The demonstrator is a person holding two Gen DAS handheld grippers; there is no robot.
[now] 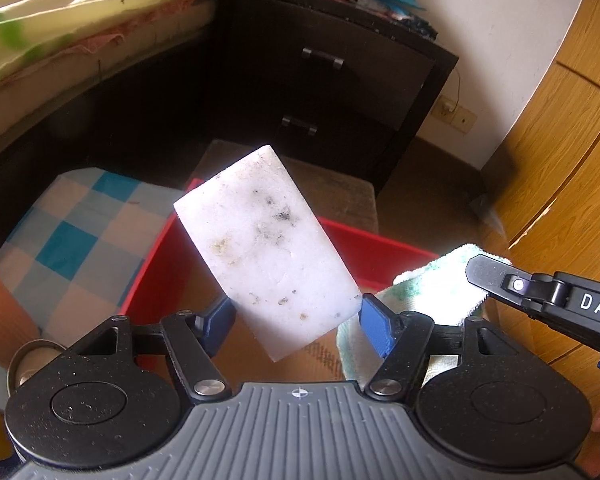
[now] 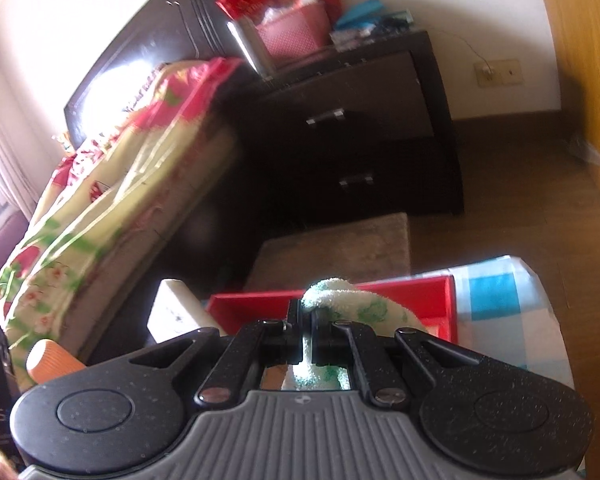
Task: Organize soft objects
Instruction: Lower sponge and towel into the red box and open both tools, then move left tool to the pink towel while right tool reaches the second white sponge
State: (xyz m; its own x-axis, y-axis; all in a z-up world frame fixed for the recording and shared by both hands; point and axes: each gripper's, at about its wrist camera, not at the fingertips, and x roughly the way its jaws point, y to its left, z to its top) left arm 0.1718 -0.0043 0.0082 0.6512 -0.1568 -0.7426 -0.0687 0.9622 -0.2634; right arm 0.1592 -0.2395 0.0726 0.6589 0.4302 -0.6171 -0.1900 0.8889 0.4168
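Gripping a white sponge [image 1: 266, 250] by its lower end, the left tongs [image 1: 296, 320] stand partly open, their blue pads [image 1: 374, 326] pressed against the sponge's two sides. The sponge is tilted, its stained face toward the camera, and hangs above a red tray [image 1: 380, 250]. The tray sits on a counter covered by a blue-and-white checked cloth [image 1: 80, 236]. The right tongs [image 2: 306, 342] are nearly closed, pinching a fold of a white towel with green print [image 2: 352, 300]; the towel bulges out beyond the fingertips and hangs over the tray's near edge [image 2: 420, 292]. In the left wrist view, the right tongs and towel appear just beside the sponge, to its right. Behind the counter stand a dark nightstand [image 1: 340, 72] with two drawers, a bed with floral bedding [image 1: 60, 12] and a tan mat [image 2: 340, 248] on the floor.
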